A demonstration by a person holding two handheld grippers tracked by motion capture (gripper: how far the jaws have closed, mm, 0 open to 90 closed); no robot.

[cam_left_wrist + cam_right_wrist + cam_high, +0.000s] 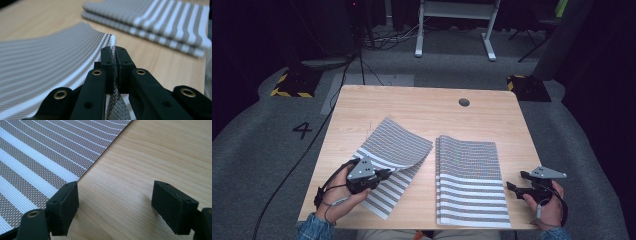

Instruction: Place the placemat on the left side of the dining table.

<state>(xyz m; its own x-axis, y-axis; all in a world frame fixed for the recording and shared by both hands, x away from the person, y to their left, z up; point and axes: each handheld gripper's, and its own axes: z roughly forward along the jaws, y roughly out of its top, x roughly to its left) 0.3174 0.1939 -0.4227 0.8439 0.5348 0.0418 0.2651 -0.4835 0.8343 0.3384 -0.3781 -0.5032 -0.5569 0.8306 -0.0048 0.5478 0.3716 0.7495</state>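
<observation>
Striped placemat (394,150) edge pinched in left tool (384,174).

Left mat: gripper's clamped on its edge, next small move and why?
Probably carry the lifted mat right, over the stack of mats. The left gripper pinches its edge, already raised off the table; the right gripper waits open beside the stack.

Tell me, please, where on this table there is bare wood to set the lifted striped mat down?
Bare wood runs across the far part of the table, around the round hole, and along its left edge beside the single mat held by the left gripper. The near middle is crowded: the mat stack lies there, the right gripper beside it.
</observation>
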